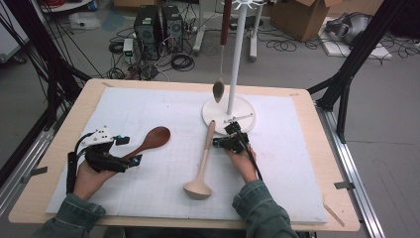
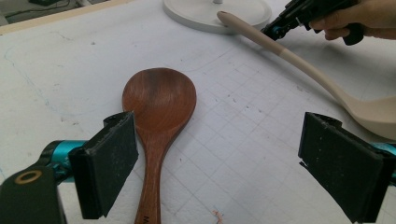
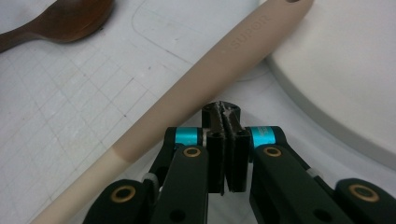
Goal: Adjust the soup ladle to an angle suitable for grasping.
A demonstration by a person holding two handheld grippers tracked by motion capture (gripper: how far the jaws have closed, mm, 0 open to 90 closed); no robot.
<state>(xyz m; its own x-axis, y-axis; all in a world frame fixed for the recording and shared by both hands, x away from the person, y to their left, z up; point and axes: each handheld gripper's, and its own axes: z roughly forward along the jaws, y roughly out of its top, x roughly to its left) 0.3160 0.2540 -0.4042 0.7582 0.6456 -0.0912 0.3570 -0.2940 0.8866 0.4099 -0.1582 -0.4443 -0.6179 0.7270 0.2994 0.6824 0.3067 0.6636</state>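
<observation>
The right gripper (image 1: 218, 142) has its jaws pressed together on nothing, its tips touching or just beside the upper handle of the beige ladle (image 1: 202, 166), which lies on the white mat (image 1: 297, 163) with its bowl toward six o'clock and its handle end resting at the rim of the white stand base (image 1: 245, 106) at twelve. To lift the ladle well, the person would likely need to part those jaws, bring them to straddle the handle crosswise, and close firmly where the handle is thick, since the smooth rounded shaft may roll or slip. The left gripper (image 2: 217, 163) stands wide open, holding nothing, with its pads either side of the brown wooden spoon (image 2: 158, 121), whose handle runs close by the left pad (image 2: 109, 161); whether they touch cannot be told. The spoon lies well clear at nine o'clock of the ladle. The stand's upright pole (image 1: 235, 54) and the small spoon (image 1: 219, 89) hanging from it sit just beyond the handle end and could be knocked as the ladle rises
</observation>
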